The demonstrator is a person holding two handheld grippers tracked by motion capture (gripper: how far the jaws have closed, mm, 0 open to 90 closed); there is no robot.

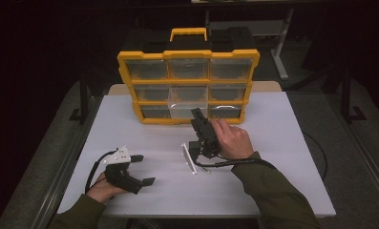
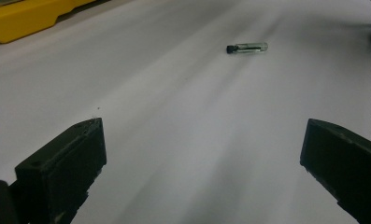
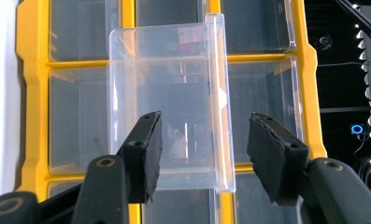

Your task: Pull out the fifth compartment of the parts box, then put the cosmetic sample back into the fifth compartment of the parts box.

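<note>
A yellow organizer with clear drawers stands upright at the back of the white table. Its bottom middle drawer sticks out towards me. My right gripper points at that drawer. In the right gripper view the drawer appears turned sideways, and its front lip sits between the jaws of the right gripper, which stand apart from it: open. My left gripper rests at the front left, open and holding nothing. In the left gripper view a small clear vial with a black cap lies beyond the left gripper.
A thin clear piece with white edges lies on the table just below my right gripper. The organizer's yellow base shows at the top left of the left gripper view. Cables trail from both grippers. The surroundings beyond the table are dark.
</note>
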